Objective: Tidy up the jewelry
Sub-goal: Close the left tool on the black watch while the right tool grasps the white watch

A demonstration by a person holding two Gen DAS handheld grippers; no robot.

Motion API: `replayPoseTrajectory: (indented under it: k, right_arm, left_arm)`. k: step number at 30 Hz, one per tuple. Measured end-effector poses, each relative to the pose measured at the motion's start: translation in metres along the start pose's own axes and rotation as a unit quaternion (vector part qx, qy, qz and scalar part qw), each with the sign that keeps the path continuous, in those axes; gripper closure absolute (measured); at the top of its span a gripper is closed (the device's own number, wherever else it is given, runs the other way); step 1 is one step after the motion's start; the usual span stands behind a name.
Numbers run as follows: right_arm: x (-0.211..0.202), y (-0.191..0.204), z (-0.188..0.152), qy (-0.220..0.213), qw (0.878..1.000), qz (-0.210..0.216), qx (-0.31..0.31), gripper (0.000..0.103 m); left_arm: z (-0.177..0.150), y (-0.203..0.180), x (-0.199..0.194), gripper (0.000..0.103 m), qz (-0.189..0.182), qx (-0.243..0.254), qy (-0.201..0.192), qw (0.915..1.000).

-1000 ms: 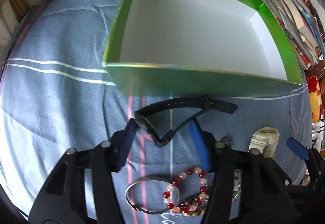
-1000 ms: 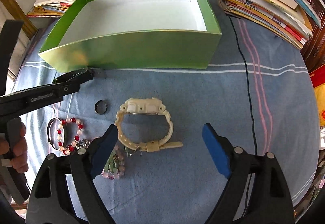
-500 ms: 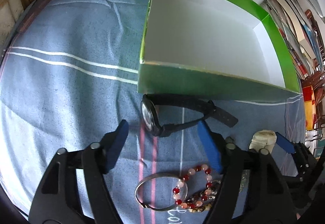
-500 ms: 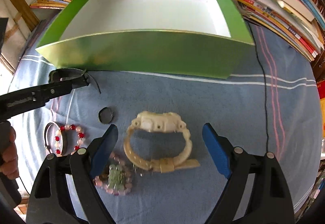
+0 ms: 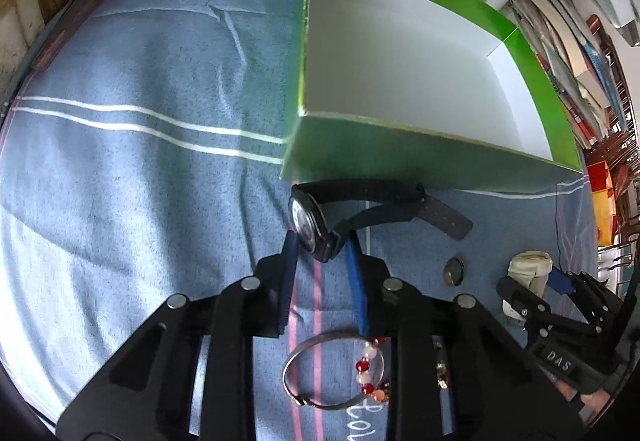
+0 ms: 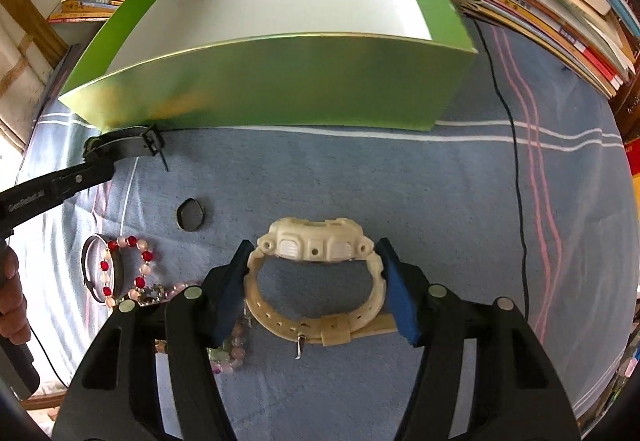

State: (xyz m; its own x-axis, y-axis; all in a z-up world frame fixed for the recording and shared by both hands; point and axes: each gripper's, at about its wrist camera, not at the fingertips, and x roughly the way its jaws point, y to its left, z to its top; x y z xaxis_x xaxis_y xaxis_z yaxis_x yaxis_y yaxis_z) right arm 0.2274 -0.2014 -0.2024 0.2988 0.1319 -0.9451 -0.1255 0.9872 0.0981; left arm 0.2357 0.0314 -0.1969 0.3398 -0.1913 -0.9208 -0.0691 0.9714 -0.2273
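A black watch (image 5: 312, 225) lies on its side on the blue cloth, just in front of the green box (image 5: 400, 165). My left gripper (image 5: 320, 241) is closing, and its blue pads touch both sides of the watch case. A cream watch (image 6: 312, 245) stands on its edge in the right wrist view. My right gripper (image 6: 312, 261) is closing around it, with a pad against each end of the case. The green box (image 6: 280, 89) is white inside and holds nothing. In the left wrist view the right gripper (image 5: 560, 281) and the cream watch (image 5: 528, 265) appear at the right.
A dark ring (image 6: 191, 215), a metal bangle (image 6: 90, 269), a red-and-pink bead bracelet (image 6: 128, 265) and a pale bead bracelet (image 6: 232, 353) lie left of the cream watch. Book stacks (image 6: 540, 1) border the cloth. A black cable (image 6: 516, 161) runs along the right. A person's hand (image 6: 12, 301) shows at the left edge.
The left jaws widened, then narrowed onto the black watch's case. The right gripper sank over the cream watch and its jaws narrowed onto it.
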Motion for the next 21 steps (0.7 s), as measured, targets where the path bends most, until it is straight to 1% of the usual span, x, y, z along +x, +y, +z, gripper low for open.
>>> replayPoseTrajectory:
  k: [7, 10, 11, 13, 14, 15, 16, 18, 21]
  right_arm:
    - [-0.01, -0.006, -0.013, -0.004, 1.0, 0.0, 0.009, 0.041]
    - [-0.016, -0.007, -0.017, -0.007, 1.0, 0.0, 0.011, 0.041]
    - [-0.017, -0.007, -0.018, -0.007, 1.0, 0.0, 0.012, 0.041]
    - [-0.018, -0.009, -0.02, -0.004, 1.0, -0.001, 0.014, 0.041]
    - [-0.016, -0.006, -0.022, -0.003, 1.0, -0.001, 0.015, 0.041]
    - [-0.014, -0.005, -0.026, -0.002, 1.0, -0.001, 0.016, 0.041]
    - [-0.014, -0.007, -0.028, -0.002, 1.0, -0.001, 0.017, 0.041]
    - [-0.016, -0.006, -0.031, -0.003, 1.0, -0.003, 0.019, 0.041]
    - [-0.017, -0.009, -0.035, -0.002, 1.0, -0.003, 0.022, 0.041]
  left_arm:
    - [0.002, 0.0, -0.008, 0.081, -0.013, -0.002, -0.012, 0.9998]
    - [-0.005, 0.009, -0.017, 0.081, -0.013, 0.0, -0.014, 0.9998]
    - [-0.006, 0.01, -0.017, 0.08, -0.012, -0.001, -0.013, 0.9998]
    - [-0.007, 0.015, -0.016, 0.075, -0.008, -0.005, -0.006, 0.9999]
    - [-0.005, 0.016, -0.014, 0.075, -0.002, -0.008, -0.004, 1.0]
    - [-0.011, 0.024, -0.016, 0.068, 0.001, -0.009, -0.004, 0.9999]
    - [-0.01, 0.025, -0.014, 0.053, 0.005, -0.014, -0.001, 0.9999]
    - [-0.008, 0.028, -0.013, 0.04, 0.012, -0.025, -0.004, 0.9996]
    - [-0.002, 0.024, -0.015, 0.037, 0.011, -0.026, -0.012, 0.9995]
